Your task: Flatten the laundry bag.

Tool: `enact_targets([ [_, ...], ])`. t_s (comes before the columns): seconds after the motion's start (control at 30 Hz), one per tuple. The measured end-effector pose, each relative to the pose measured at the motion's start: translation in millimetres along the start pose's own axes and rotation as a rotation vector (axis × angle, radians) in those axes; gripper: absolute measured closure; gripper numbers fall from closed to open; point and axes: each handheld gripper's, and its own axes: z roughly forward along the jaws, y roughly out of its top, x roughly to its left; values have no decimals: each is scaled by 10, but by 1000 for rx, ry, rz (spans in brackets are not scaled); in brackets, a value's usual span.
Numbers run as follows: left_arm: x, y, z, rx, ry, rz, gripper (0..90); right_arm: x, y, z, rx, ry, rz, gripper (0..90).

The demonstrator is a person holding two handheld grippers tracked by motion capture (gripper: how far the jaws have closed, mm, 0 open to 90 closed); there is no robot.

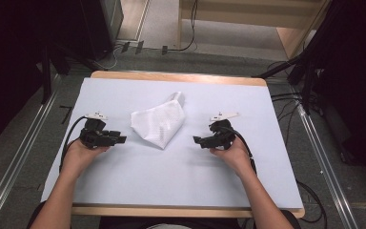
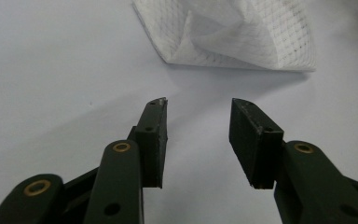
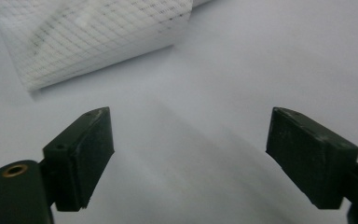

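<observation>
White mesh cloth (image 1: 158, 122) lies crumpled and partly folded near the middle of the bench (image 1: 124, 181), which has a pale grey-blue sheet on top w/ wood edge showing at the near and far sides. Cloth is roughly triangular, a narrow twisted end pointing toward the far side, a pointed corner toward the person.

Left hand-held gripper (image 1: 116, 139) sits on the bench just left of the cloth, held by the left hand (image 1: 83, 152), jaws pointing at the cloth, apart from it. In the left gripper view the jaws are parted w/ nothing between them, bare sheet in the gap, cloth edge (image 2: 233, 37) ahead of the tips.

Right hand-held gripper (image 1: 199, 140) is right of the cloth, a bit farther from it, held by the right hand (image 1: 231, 151), jaws aimed at the cloth. Right gripper view: jaws spread wide, empty, cloth (image 3: 88, 37) ahead and off to that view's left, not touching
</observation>
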Motion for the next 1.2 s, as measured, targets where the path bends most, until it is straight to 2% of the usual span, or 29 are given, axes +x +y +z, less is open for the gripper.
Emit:
enact_targets([
  [0.13, 9, 15, 12, 11, -13, -6, 499, -13, -15, 5, 18, -4, 5, 212],
  [0.23, 29, 13, 17, 11, -31, -35, 433, 2, -14, 20, 25, 2, -14, 252],
  [0.3, 30, 0, 16, 18, -21, -23, 418, 27, -5, 24, 31, 9, -6, 276],
  [0.37, 26, -16, 5, 19, -13, -9, 386, 54, 16, 33, 23, 11, -42, 295],
  [0.5, 40, -20, -9, 5, -20, -17, 379, 139, 33, 46, 34, 22, -94, 352],
  [0.57, 36, -23, -11, 6, -15, -17, 377, 176, 39, 50, 43, 35, -105, 372],
  [0.83, 32, -6, 7, 7, -11, -2, 370, 183, 69, 9, 41, 81, -57, 414],
  [1.0, 19, -9, 19, 18, -19, -5, 371, 206, 63, -9, 69, 70, -61, 420],
  [1.2, 10, -6, -22, 15, -22, -4, 374, 265, 86, -55, 53, 95, -42, 425],
])
